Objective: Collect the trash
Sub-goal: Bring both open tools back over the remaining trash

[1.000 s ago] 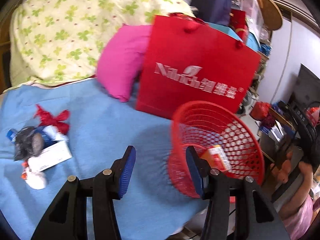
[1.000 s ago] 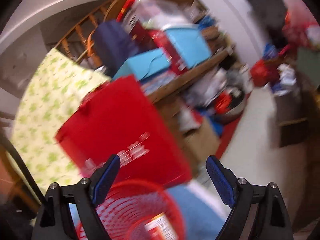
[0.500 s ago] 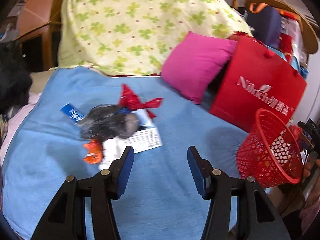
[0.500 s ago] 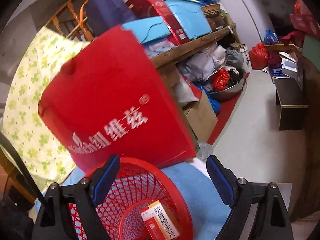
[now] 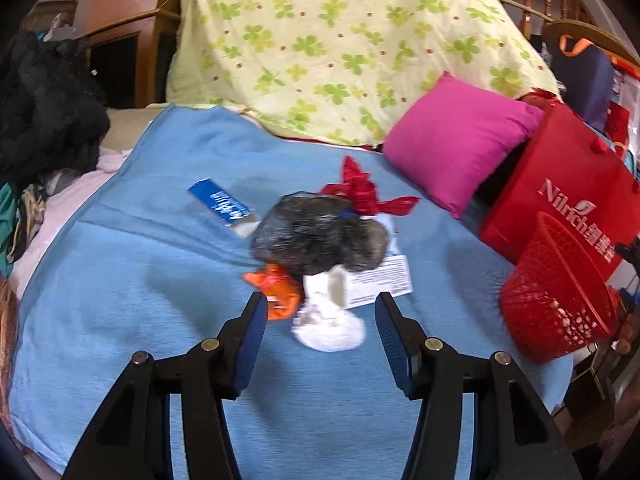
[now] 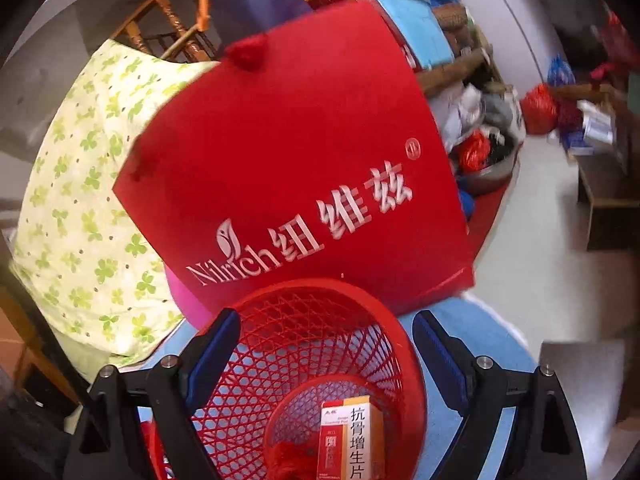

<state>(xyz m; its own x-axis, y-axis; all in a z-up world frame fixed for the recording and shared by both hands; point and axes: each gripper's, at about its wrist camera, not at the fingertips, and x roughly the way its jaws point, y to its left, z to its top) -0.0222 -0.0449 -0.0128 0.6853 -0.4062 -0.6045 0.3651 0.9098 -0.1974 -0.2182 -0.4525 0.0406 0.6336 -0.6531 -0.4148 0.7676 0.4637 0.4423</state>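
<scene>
My left gripper (image 5: 318,316) has its fingers spread wide with nothing in them, hanging over the blue blanket (image 5: 140,280) on the bed, pointed right at the trash pile. That pile is a crumpled white tissue wad (image 5: 330,326) sitting between my fingertips, a crinkled orange wrapper (image 5: 278,288) touching it on the left, a dark grey plastic bag (image 5: 320,238) behind, a white printed box (image 5: 380,280), a blue flat packet (image 5: 220,202) and a red crumpled wrapper (image 5: 362,192). My right gripper (image 6: 326,346) is also spread and empty, over the red plastic mesh basket (image 6: 304,320), which has an orange-and-white medicine box (image 6: 350,436) in it. Red paper shopping bag (image 6: 304,184) stands right behind the basket.
</scene>
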